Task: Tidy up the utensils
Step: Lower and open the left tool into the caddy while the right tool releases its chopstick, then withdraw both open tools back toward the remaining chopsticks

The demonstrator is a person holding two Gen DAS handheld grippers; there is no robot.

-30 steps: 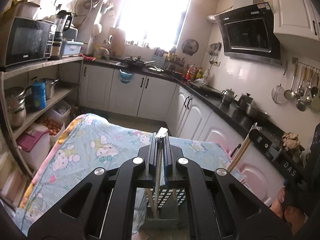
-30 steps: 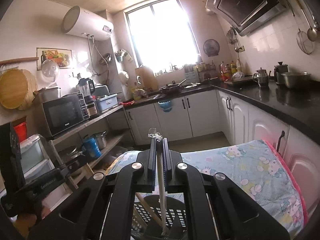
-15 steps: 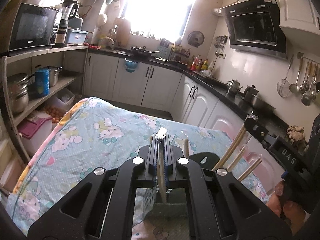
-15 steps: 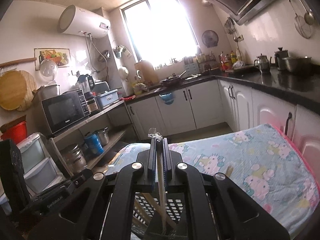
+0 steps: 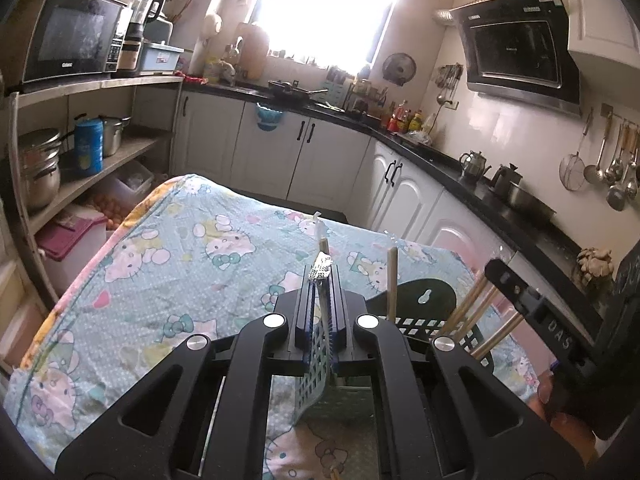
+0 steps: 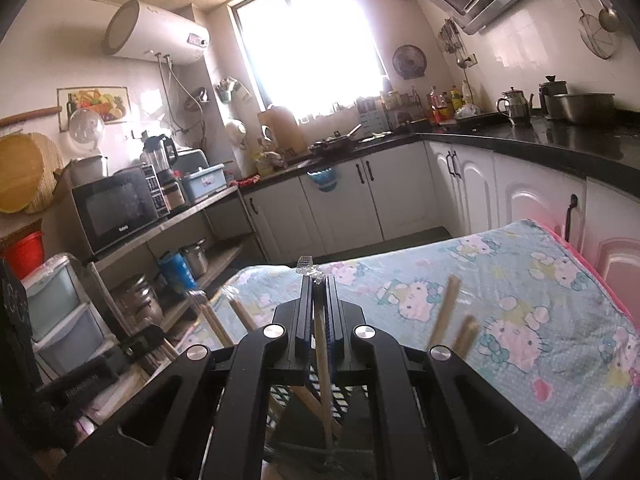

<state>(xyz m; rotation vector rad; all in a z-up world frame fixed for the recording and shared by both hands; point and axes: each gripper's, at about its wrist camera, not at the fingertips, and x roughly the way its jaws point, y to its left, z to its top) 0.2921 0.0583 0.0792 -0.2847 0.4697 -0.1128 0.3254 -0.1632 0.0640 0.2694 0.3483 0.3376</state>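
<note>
While both sets of fingers are squeezed together, the left gripper is clamped on a pale teal perforated plastic panel and the right gripper on a thin wooden chopstick. More loose wooden chopsticks stick up from the black slotted plastic basket at about 3 o'clock of the left gripper, all on the Hello Kitty print cloth-covered worktop.

White letters reading "DAS" stand on the black body of the right gripper, seen at the edge of the left wrist view. The microwave carries a small pale brand mark low on its door, too small to read. The range hood bears a tiny logo, likewise illegible.
</note>
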